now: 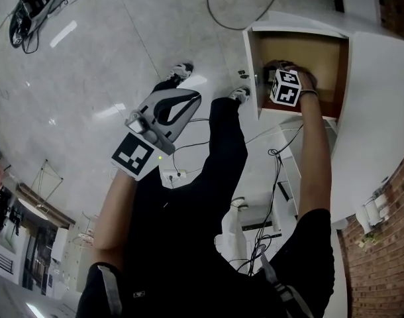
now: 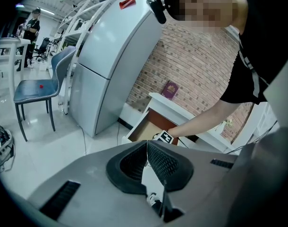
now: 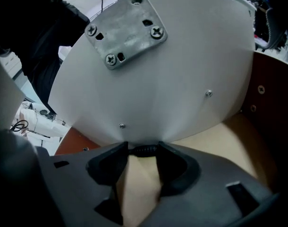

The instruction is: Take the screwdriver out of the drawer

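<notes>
Right gripper (image 3: pixel 143 145) is down inside the open drawer (image 1: pixel 321 55), jaws wide apart. Between the jaw tips shows a short black ribbed piece, the screwdriver (image 3: pixel 145 150), read here as its handle. It lies low in the drawer, right against the white panel (image 3: pixel 182 70) ahead of the jaws. Each end of the ribbed piece meets a jaw tip, but it is not clear whether the pads press on it. Bare tan drawer floor (image 3: pixel 134 188) fills the rest of the gap. A metal plate (image 3: pixel 125 30) with screws sits high on the panel. In the head view the marker cube (image 1: pixel 286 87) sits over the drawer's near corner.

Left gripper (image 2: pixel 146 145) has its pads together with nothing between them. It is held well apart from the drawer, above the pale floor (image 1: pixel 122 58).
</notes>
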Tool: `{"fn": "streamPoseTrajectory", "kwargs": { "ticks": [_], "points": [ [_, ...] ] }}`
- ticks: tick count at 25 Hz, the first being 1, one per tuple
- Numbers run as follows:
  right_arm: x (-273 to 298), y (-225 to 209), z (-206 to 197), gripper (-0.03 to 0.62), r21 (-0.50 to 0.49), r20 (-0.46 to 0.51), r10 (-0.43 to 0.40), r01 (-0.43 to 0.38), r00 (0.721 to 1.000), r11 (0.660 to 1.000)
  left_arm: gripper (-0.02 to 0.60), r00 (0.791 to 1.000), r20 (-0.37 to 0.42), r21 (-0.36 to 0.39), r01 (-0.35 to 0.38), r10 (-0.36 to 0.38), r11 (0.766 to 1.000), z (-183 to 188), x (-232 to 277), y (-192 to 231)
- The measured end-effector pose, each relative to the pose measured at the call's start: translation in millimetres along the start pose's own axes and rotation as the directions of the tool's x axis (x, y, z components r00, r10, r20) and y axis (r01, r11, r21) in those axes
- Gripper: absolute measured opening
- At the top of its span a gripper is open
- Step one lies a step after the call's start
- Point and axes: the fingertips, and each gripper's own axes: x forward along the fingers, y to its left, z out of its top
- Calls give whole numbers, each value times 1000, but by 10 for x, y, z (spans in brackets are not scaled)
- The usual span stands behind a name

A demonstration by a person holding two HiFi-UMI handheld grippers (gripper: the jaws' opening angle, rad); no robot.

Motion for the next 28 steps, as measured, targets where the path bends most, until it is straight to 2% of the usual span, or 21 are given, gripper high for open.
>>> {"fn": "streamPoseTrajectory", "kwargs": {
  "ticks": [6, 9, 13, 15, 19, 28],
  "points": [
    [-113, 28, 51, 242, 39, 8, 27, -28, 1000, 999, 17, 1000, 4, 2, 8, -8, 1000, 22, -25, -35],
    [-226, 80, 71, 216, 49, 8, 39, -39, 999, 998, 17, 1000, 3, 6, 15, -15, 1000, 28, -26, -53],
    [-390, 220, 69, 144, 51, -14, 72, -71, 997, 996, 17, 999, 6, 8, 31, -31, 999, 87, -26, -103],
    [-401, 343, 62, 135, 45, -25, 88, -87, 996, 995, 17, 999, 6, 14, 39, -39, 999, 102, -24, -139],
    [-395, 459, 91, 129, 73, 19, 55, -56, 998, 996, 17, 999, 2, 29, 52, -52, 998, 104, -8, -206],
    [-426, 624, 146, 120, 116, 22, -18, 15, 1000, 993, 17, 998, -5, 54, 64, -64, 996, 102, -111, -339]
  ]
}}
